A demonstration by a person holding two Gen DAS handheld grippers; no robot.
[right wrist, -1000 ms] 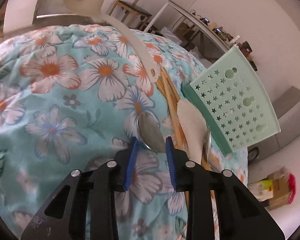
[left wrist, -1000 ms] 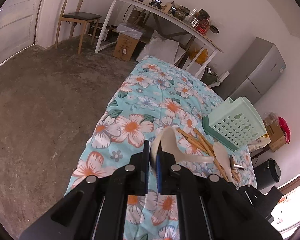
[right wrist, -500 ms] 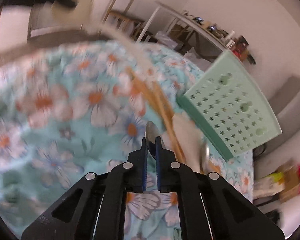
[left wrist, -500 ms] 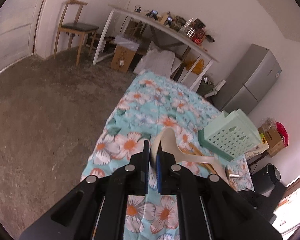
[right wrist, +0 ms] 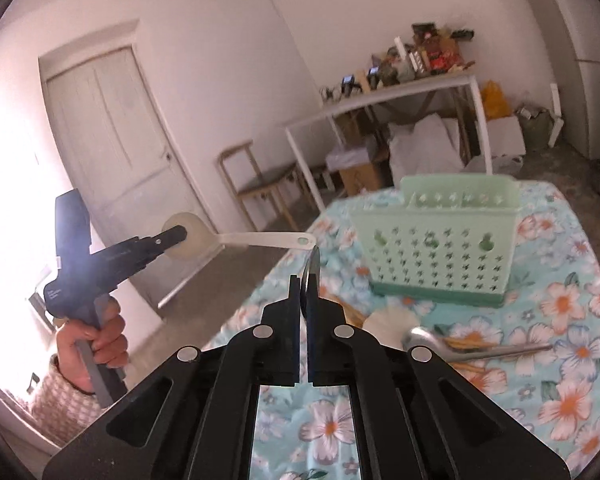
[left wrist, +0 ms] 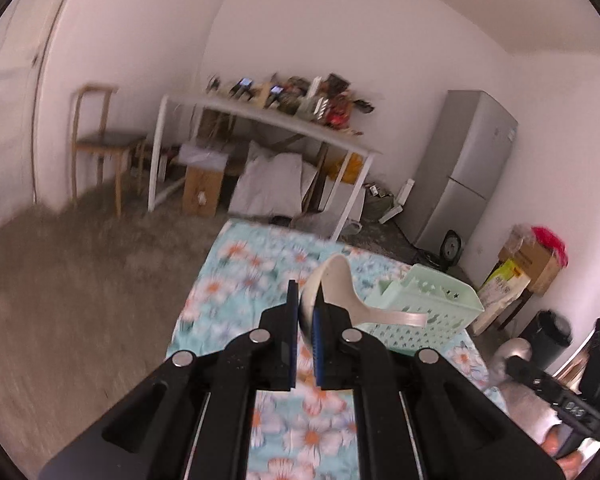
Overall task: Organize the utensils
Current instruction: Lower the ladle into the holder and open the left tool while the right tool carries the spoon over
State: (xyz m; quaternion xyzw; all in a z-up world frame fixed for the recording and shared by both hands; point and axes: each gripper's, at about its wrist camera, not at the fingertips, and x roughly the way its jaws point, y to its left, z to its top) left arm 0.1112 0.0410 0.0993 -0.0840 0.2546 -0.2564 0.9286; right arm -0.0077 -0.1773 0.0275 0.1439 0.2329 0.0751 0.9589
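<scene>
My left gripper [left wrist: 305, 292] is shut on the bowl of a white plastic spoon [left wrist: 336, 280], held in the air with its handle pointing right toward the mint-green perforated basket [left wrist: 432, 304]. The right wrist view shows that left gripper [right wrist: 180, 236] and the white spoon [right wrist: 260, 239] at the left. My right gripper [right wrist: 304, 284] is up off the table, its jaws closing the last bit on the bowl of a metal spoon [right wrist: 314, 264] that stands on edge between the pads. The basket [right wrist: 440, 240] stands upright just beyond it.
On the floral cloth [right wrist: 560, 300] before the basket lie another metal spoon [right wrist: 460, 344], a white spoon [right wrist: 388, 320] and wooden chopsticks [right wrist: 470, 345]. A hand [right wrist: 96, 340] holds the left gripper's handle. A white desk, a chair and a grey fridge [left wrist: 464, 168] stand behind.
The right gripper has shut on the metal spoon, rolled and lifted it off the cloth. The left gripper has risen with the white spoon, and both views now look more level across the room.
</scene>
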